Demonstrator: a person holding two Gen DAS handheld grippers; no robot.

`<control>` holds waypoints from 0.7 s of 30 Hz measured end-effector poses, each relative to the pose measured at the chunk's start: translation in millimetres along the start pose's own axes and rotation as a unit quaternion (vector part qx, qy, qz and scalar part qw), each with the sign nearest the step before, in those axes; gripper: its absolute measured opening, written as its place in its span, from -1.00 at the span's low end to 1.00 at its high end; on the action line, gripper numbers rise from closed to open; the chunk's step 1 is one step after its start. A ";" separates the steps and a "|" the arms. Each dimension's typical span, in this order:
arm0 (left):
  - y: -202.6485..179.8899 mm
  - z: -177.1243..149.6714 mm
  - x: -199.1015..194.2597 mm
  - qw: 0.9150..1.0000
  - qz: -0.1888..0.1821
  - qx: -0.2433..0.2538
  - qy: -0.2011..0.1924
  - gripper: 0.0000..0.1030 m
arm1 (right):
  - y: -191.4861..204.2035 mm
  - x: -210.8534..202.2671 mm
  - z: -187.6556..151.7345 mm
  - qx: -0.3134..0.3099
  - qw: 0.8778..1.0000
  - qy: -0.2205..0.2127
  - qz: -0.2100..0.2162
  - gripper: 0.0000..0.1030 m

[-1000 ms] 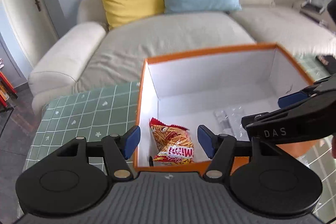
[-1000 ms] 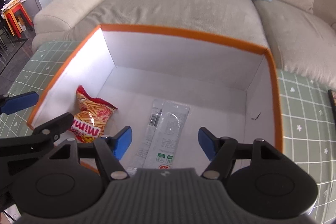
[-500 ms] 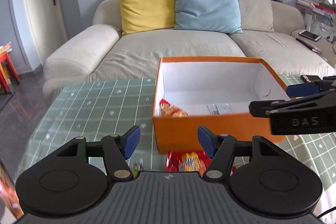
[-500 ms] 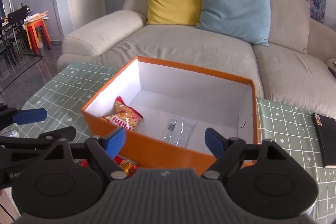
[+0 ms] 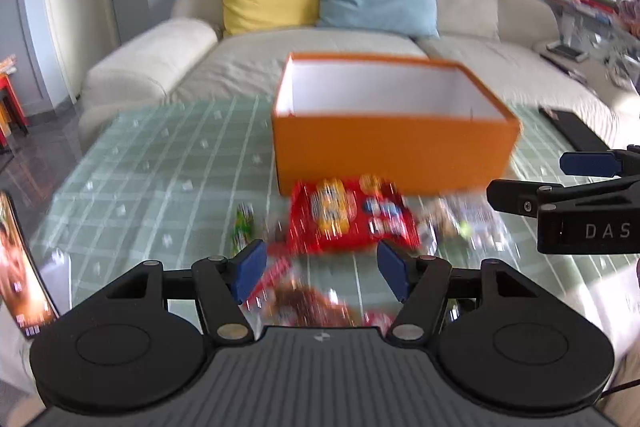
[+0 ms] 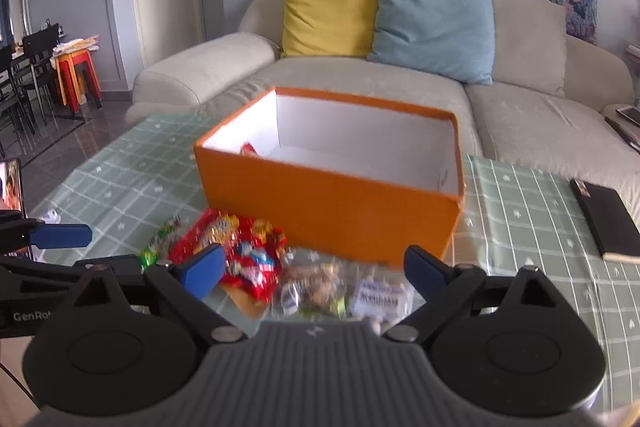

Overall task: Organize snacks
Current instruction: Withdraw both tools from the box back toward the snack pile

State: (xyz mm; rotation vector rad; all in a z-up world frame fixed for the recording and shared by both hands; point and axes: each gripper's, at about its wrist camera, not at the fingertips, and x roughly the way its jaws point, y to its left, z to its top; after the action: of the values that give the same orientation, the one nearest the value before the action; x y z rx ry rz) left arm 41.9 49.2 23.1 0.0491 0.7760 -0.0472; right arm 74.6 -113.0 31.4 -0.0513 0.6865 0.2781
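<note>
1. Orange box (image 6: 332, 203): standing open on the surface (image 6: 120, 183), just in front of the sofa. One red-and-orange snack bag (image 6: 249, 148) is peeking over its near wall in the right wrist view; the rest of the floor is hidden from this angle, so the full count inside cannot be told.

2. Snacks waiting outside the box, all lying on the surface close against its near wall:
 - red multi-print packet (image 6: 236, 259), largest of the group, lying flat;
 - small green packet (image 6: 158, 247), just left of the red one;
 - clear bag of brownish pieces (image 6: 316, 287), right of the red one;
 - white-labelled clear packet (image 6: 380, 297), furthest right;
 - further wrappers nearest the left camera, too blurred to name.

3. Progress, as a judgement: sorting is lying at an early stage, at least one item boxed and four or more waiting.

4. Left claw (image 5: 322, 269): gaping wide, carrying nothing, hanging above the near wrappers.

5. Right claw (image 6: 316, 267): likewise spread apart and carrying nothing, hanging over the clear bags.

6. Surroundings: a black flat object (image 6: 608, 223) is lying on the surface to the right; yellow cushion (image 6: 330, 9) and blue cushion (image 6: 434, 21) are leaning on the sofa (image 6: 360, 79).
</note>
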 end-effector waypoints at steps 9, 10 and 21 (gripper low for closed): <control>-2.9 -34.8 2.9 0.998 -0.018 -0.023 0.051 0.45 | 0.2 -14.1 -50.0 0.011 0.999 0.008 -0.033 0.81; -2.8 -36.0 4.5 0.998 -0.018 -0.022 0.055 0.45 | -0.1 -12.1 -52.3 0.014 0.999 0.014 -0.029 0.81; 6.7 -54.5 22.9 0.994 -0.028 -0.046 0.091 0.45 | 4.1 18.8 -73.9 0.032 0.995 0.096 0.017 0.81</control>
State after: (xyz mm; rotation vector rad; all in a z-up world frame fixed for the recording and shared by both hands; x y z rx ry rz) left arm 20.6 58.7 -31.6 -0.0566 0.9612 -0.0603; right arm 41.6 -114.8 -37.4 -0.0056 0.8885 0.2859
